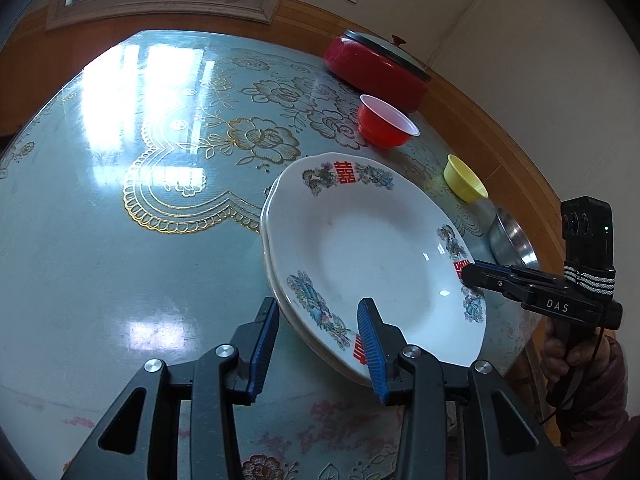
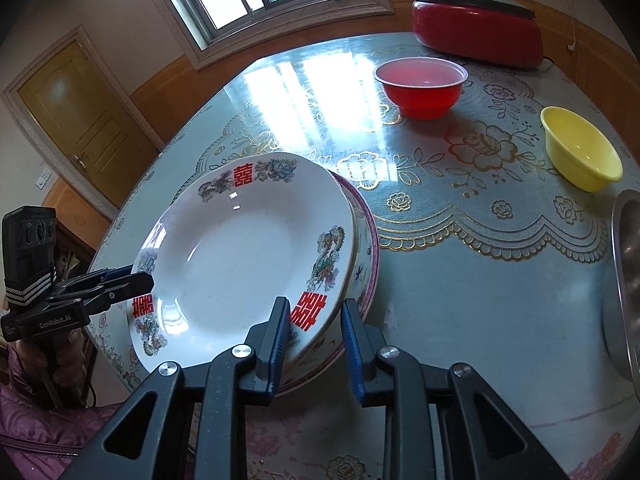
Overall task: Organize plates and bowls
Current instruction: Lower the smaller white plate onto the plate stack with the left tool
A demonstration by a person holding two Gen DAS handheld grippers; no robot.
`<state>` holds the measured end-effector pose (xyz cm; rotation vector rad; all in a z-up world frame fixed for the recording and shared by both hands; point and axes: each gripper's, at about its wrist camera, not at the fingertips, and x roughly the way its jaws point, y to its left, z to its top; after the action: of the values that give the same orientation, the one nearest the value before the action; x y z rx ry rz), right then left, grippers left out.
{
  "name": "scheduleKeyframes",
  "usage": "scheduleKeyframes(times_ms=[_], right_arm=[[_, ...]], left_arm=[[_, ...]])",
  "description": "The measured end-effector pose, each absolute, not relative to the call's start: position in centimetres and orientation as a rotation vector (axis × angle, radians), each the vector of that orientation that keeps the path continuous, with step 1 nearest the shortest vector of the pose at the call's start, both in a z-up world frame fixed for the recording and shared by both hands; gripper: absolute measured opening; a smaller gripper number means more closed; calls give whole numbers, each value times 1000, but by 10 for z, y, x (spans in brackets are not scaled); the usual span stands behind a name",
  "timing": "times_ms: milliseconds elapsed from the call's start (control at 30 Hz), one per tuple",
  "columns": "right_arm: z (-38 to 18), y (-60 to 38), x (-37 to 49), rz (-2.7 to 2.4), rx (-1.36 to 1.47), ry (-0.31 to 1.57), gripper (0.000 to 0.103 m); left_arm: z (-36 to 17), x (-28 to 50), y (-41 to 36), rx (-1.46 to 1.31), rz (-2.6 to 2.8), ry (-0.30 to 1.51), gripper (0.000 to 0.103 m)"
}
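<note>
A white plate [image 1: 360, 248] [image 2: 240, 248] with red characters and dragon prints sits, slightly tilted, on a lower plate [image 1: 270, 248] [image 2: 370, 240] that has a pink rim. My left gripper [image 1: 318, 304] [image 2: 140, 278] has both rims between its blue pads at the stack's near left edge. My right gripper [image 2: 315, 302] [image 1: 468, 274] clamps the opposite edge, one finger on the top plate's inner face and one outside the lower rim. A red bowl [image 1: 384, 128] [image 2: 420, 88] and a smaller yellow bowl [image 1: 464, 178] [image 2: 580, 156] stand apart farther back on the table.
A red pot with a grey lid [image 1: 376, 68] [image 2: 476, 28] stands at the table's far side. A steel dish [image 1: 514, 240] [image 2: 624, 280] lies near the right edge. The round table [image 1: 120, 240] has a glossy floral cover. A person's hand [image 1: 560, 360] in a purple sleeve holds the right gripper.
</note>
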<state>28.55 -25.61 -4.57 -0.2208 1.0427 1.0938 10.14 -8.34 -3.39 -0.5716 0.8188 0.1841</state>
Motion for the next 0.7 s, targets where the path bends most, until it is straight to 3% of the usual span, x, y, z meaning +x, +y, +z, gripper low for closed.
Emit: scheduleKeyframes(times_ms=[300,367,600,700], right_arm=[[-37,-265,305,1092,-94,1057,25],[-39,-265,311,1053,-92,1067,31],[-53,-260,316,1099,-50,1113,35],[-53,-258,317,1129,-46,1122,34]], left_arm=[[-29,97,-86,-562,222,801,42],[-26,97,-87,-563,240,786,43],[-21,107,-101,-502,276,797,58],[-21,110,-103,-494,304,802,59]])
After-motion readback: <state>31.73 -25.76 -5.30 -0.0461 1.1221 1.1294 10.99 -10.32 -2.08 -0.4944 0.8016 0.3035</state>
